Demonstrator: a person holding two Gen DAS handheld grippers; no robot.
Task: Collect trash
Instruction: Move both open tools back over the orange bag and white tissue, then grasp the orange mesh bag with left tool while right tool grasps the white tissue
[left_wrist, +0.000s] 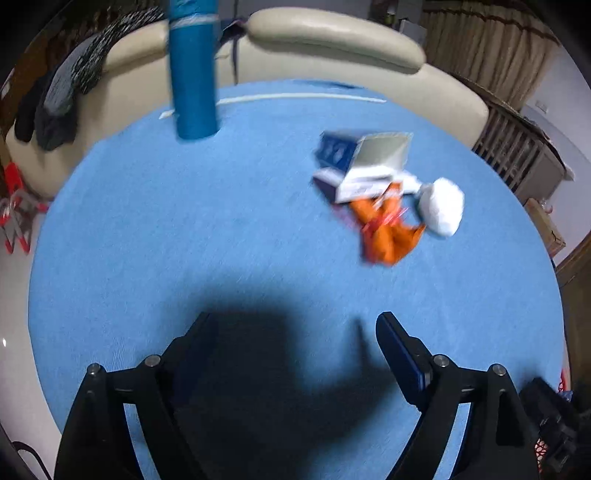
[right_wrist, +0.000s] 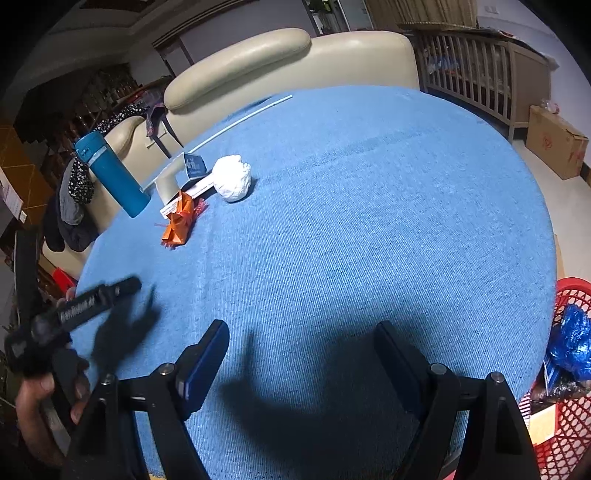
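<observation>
1. Your left gripper (left_wrist: 295, 332) and right gripper (right_wrist: 301, 339) both hover over the blue tabletop (right_wrist: 369, 221), jaws wide, holding nothing.
2. The orange wrapper (right_wrist: 179, 225), white paper ball (right_wrist: 232, 178) and torn box (right_wrist: 184, 173) lie clustered near the blue bottle (right_wrist: 110, 173).
3. The red basket (right_wrist: 569, 369) sits at your right.

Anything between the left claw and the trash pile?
Nothing. In the left wrist view only bare blue tablecloth and the claw's shadow lie between the open left claw and the orange wrapper.
</observation>
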